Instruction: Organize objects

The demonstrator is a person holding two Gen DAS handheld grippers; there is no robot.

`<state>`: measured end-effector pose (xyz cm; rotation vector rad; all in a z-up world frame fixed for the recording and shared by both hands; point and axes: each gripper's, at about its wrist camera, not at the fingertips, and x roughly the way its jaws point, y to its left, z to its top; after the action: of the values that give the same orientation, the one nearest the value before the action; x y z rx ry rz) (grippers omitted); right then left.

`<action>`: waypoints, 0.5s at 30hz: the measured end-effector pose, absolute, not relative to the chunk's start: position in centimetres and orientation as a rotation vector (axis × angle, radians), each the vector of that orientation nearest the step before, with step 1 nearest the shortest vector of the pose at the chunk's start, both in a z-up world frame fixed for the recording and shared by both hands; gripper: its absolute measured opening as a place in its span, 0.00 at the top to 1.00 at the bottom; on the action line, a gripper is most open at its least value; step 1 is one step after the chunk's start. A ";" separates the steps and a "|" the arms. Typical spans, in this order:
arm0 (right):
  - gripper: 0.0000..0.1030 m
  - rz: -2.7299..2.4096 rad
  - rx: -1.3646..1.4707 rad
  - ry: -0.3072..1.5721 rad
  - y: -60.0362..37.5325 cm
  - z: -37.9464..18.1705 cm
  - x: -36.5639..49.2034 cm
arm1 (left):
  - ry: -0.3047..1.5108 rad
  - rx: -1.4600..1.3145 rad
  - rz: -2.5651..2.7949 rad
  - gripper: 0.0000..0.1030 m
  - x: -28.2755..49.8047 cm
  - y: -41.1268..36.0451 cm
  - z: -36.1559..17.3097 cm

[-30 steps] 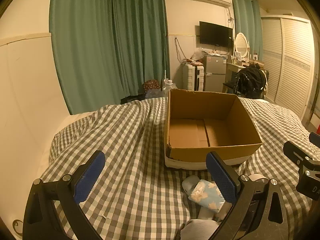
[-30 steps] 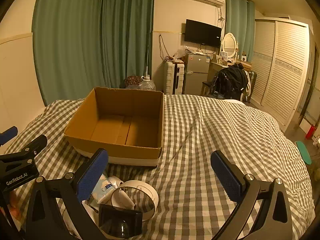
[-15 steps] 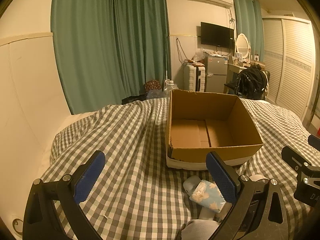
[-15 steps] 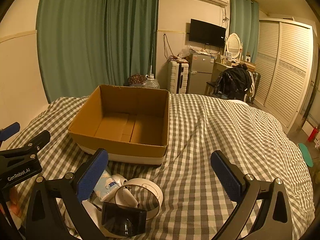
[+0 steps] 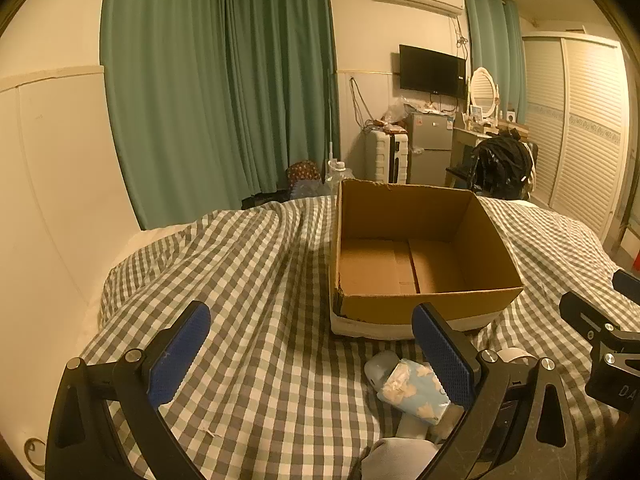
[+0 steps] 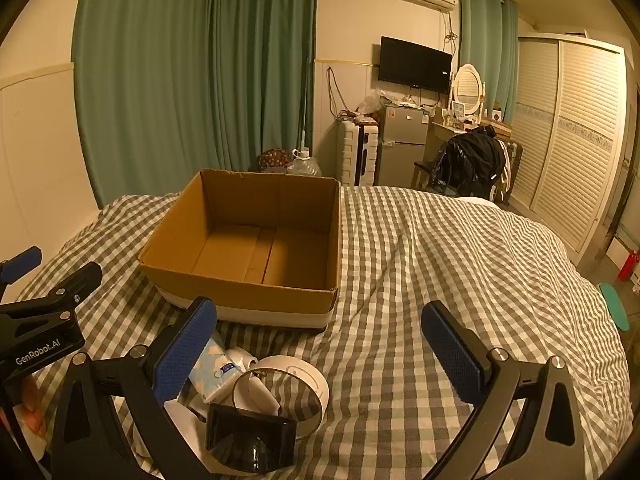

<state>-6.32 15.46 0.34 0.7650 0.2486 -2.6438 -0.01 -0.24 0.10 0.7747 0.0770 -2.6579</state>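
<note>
An open, empty cardboard box [image 5: 424,312] [image 6: 240,288] sits on the checked bedspread [image 5: 256,280] [image 6: 420,280]. In front of it lies a small pile: a light-blue tissue pack [image 5: 416,390] [image 6: 212,364], a white tape roll [image 6: 304,380], a black box-like object [image 6: 250,436] and a white bottle-like item [image 5: 378,362]. My left gripper [image 5: 312,356] is open over bare bedspread, its right finger beside the tissue pack. My right gripper [image 6: 320,356] is open too, its left finger just above the pile. Neither holds anything.
Green curtains [image 5: 224,92] hang behind the bed. A suitcase [image 6: 358,156], small fridge [image 6: 402,144], a chair with dark clothes [image 6: 472,164] and a louvred wardrobe [image 6: 576,136] stand beyond the bed's far edge. A wall lies close on the left.
Both views have shifted slightly, the box drifting a little right in each frame. The grippers stay open and the pile has not moved.
</note>
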 end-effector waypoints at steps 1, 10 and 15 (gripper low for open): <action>0.00 -2.643 0.766 0.247 15.5 0.3 -6.3 | 0.078 0.775 -2.658 0.00 0.0 -0.2 0.1; 0.00 -2.642 0.766 0.245 15.6 0.3 -6.2 | 0.085 0.779 -2.655 0.00 0.0 -0.1 0.0; 0.00 -2.637 0.765 0.245 15.7 0.3 -6.2 | 0.088 0.779 -2.655 0.00 0.1 -0.1 -0.1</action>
<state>-6.19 15.66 0.30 0.7654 0.2455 -2.6368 0.09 -0.08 -0.08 0.7788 0.0880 -2.6548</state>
